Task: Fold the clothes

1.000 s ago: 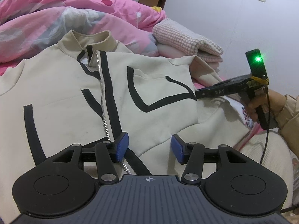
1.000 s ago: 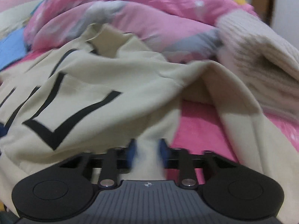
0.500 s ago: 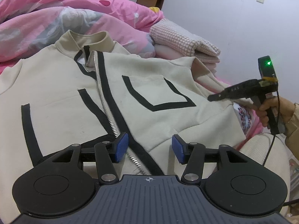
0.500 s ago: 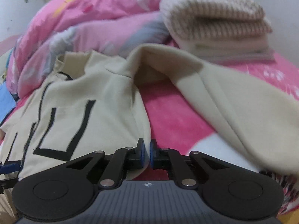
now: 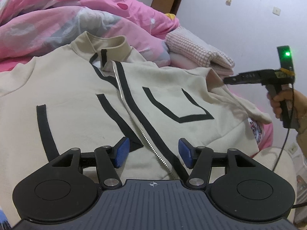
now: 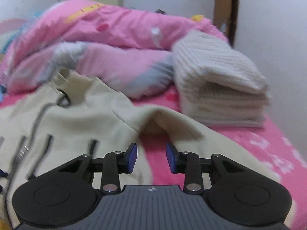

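The left gripper (image 5: pixel 152 151) hovers part open, empty, over the zip (image 5: pixel 134 118). The right gripper (image 6: pixel 151 158) is opening with nothing between its pads. The jacket (image 5: pixel 76 99) lies face up on the bed (image 6: pixel 259 143): soft, limp, probably light. Pinch the sleeve (image 6: pixel 191 132) or hem edges. Beyond lies the quilt (image 5: pixel 57 19).

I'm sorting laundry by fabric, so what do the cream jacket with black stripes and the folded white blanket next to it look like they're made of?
The cream jacket with black stripes looks like matte fleecy sweatshirt cotton or a blend: soft, faintly fuzzy, with a metal-looking zip. The folded white blanket looks like a thick waffle or ribbed knit, judging by its gridded texture; the fibre itself can't be told.
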The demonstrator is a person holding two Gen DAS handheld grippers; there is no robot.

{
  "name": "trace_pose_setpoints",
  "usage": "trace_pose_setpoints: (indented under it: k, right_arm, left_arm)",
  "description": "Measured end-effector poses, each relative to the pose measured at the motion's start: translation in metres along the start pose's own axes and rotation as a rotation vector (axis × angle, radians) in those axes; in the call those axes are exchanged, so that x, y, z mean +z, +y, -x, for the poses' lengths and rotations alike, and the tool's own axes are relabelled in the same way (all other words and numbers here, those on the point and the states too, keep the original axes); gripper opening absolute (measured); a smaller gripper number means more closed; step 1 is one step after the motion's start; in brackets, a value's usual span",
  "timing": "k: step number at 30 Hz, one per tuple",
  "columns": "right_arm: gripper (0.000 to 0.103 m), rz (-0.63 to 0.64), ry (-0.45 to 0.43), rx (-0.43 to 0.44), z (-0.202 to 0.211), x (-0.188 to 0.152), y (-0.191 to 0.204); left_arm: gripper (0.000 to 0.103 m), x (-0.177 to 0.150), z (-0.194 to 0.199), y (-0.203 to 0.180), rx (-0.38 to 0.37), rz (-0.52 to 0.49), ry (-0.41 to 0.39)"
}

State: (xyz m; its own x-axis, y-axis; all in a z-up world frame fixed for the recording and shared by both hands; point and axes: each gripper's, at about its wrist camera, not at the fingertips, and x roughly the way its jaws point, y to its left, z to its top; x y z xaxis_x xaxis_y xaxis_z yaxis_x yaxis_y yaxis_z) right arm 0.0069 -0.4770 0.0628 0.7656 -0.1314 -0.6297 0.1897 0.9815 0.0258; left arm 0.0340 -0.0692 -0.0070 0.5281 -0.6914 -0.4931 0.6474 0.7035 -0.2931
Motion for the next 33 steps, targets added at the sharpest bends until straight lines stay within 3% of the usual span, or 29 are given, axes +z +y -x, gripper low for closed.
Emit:
trace_pose_setpoints:
  k: [5,6,8,9,13,19,22,25,26,28,29,33]
  right_arm:
    - [0.03,-0.075,0.057,0.184,-0.051,0.017,-0.001]
    - [0.025,-0.096,0.071,0.207,-0.066,0.02,-0.003]
    - [0.017,-0.101,0.079,0.165,-0.094,0.027,-0.011]
    - [0.002,-0.099,0.067,0.118,-0.105,0.029,-0.017]
    - [0.0,-0.338,0.032,0.19,-0.136,0.023,-0.063]
    - [0.007,-0.51,-0.026,0.256,-0.097,0.006,-0.085]
    - [0.007,-0.461,-0.025,0.344,-0.064,-0.002,-0.086]
    - [0.016,-0.274,0.095,0.42,-0.045,-0.013,-0.073]
    - [0.02,-0.2,0.146,0.399,-0.043,-0.022,-0.067]
    - [0.008,-0.079,0.199,0.297,-0.039,-0.04,-0.061]
    - [0.008,-0.054,0.215,0.256,-0.035,-0.047,-0.062]
    - [0.013,-0.132,0.175,0.128,-0.005,-0.046,-0.07]
  left_arm:
    - [0.056,0.0,-0.002,-0.002,-0.003,-0.016,0.005]
    - [0.057,-0.001,-0.003,-0.003,-0.001,-0.019,0.009]
    - [0.057,-0.002,-0.004,-0.003,0.002,-0.025,0.017]
    - [0.056,-0.003,-0.005,-0.003,0.004,-0.028,0.021]
    - [0.057,-0.003,-0.005,-0.005,0.011,-0.037,0.023]
    - [0.057,-0.003,-0.006,-0.003,0.007,-0.033,0.021]
    - [0.057,-0.002,-0.007,-0.002,-0.002,-0.029,0.021]
    - [0.058,-0.001,-0.008,-0.002,-0.012,-0.028,0.02]
    - [0.058,-0.002,-0.008,-0.002,-0.015,-0.025,0.019]
    - [0.058,-0.001,-0.006,-0.002,-0.02,-0.019,0.015]
    - [0.058,-0.001,-0.004,-0.001,-0.022,-0.015,0.012]
    - [0.059,-0.001,0.002,0.0,-0.03,-0.007,0.002]
